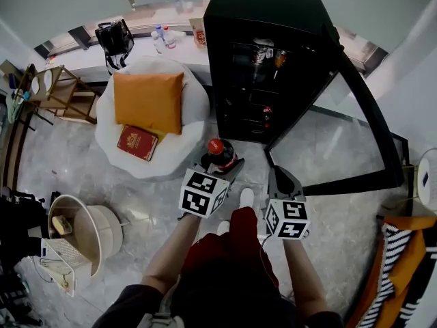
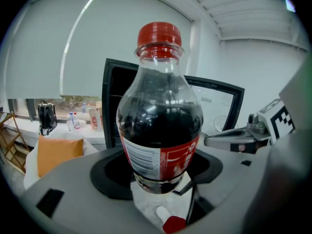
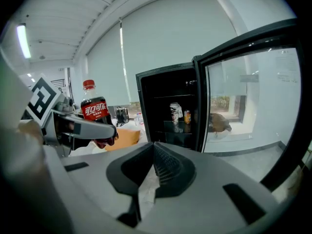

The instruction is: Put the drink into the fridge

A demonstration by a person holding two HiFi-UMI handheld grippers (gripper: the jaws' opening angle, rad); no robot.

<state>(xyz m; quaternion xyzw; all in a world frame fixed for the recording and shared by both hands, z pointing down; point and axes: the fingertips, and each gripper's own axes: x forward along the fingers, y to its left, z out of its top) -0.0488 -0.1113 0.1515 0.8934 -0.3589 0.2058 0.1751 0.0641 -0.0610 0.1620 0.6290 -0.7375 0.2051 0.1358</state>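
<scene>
Nearest, the left claw [image 2: 161, 182] pinches the one cola bottle [image 2: 160, 116] round its lower body. It is held upright in the air, red cap up, just on the near side of the one black fridge [image 1: 270, 39]. Beside it the right claw [image 3: 152, 162], second of the two, is pressed together on nothing. One glass door [image 1: 341, 135] stands open to the right, and two cans [image 3: 176, 112] sit on a shelf inside. Further left, one orange cushion [image 1: 148, 101] and one red book [image 1: 137, 142] lie on a white seat [image 1: 109, 139].

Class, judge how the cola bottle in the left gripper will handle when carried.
The cola bottle looks nearly full, so probably heavy for its size. The left gripper holds it near its base, so the tall top may sway or tip. Its smooth round body could slip, or roll if laid down.
</scene>
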